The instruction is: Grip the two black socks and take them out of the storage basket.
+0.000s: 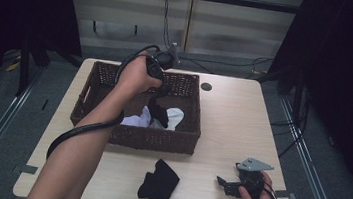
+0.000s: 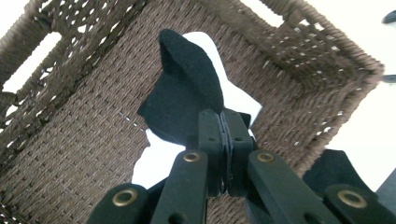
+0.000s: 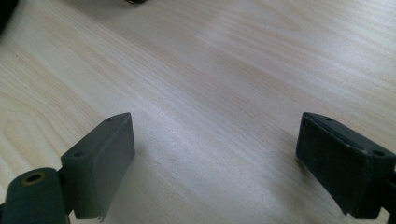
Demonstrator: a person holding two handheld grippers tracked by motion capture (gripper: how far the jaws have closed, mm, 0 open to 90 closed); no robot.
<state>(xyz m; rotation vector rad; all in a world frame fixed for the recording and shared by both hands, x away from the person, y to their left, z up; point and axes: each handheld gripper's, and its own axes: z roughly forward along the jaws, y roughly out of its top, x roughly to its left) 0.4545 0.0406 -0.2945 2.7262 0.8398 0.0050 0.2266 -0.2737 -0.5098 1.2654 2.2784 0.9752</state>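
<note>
Over the wicker basket, left gripper clamped on a black sock — right gripper gaping, resting on the table.

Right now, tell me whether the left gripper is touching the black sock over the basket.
Touching. The left gripper view shows the left gripper shut on the black sock, fabric pinched between its jaws, dangling above the basket.

A rough woven wicker basket holds soft matt black cloth and white cloth on the smooth pale wood tabletop.
</note>
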